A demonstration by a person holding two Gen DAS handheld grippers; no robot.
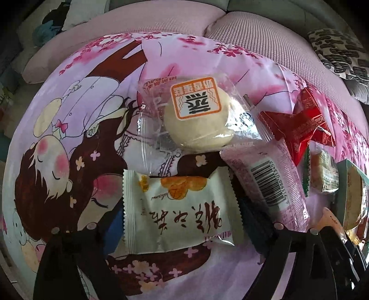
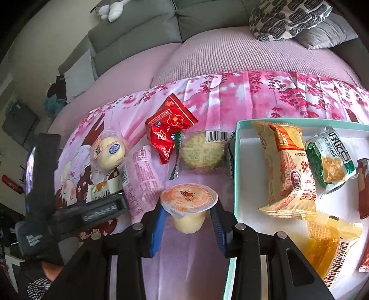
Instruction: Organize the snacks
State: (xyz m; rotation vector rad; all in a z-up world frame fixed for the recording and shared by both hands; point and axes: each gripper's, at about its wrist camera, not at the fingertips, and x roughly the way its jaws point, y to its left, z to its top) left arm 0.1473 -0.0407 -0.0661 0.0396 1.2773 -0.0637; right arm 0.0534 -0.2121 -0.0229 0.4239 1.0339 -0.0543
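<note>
In the right wrist view my right gripper [image 2: 188,217] is shut on a jelly cup [image 2: 188,205] with an orange lid, held just left of the teal box [image 2: 235,161]. The box holds several packets. In the left wrist view my left gripper [image 1: 180,221] stands around a white packet [image 1: 180,214] with orange print; its jaws are apart and the packet lies between them on the cloth. A round bun in clear wrap [image 1: 198,115], a pink packet [image 1: 267,182] and a red packet [image 1: 299,124] lie beyond it.
A pink cartoon cloth [image 1: 69,115] covers the surface. A round cracker packet [image 2: 203,152] lies left of the box. The left gripper shows in the right wrist view [image 2: 96,210]. A grey sofa [image 2: 138,34] and a patterned cushion [image 2: 288,18] lie behind.
</note>
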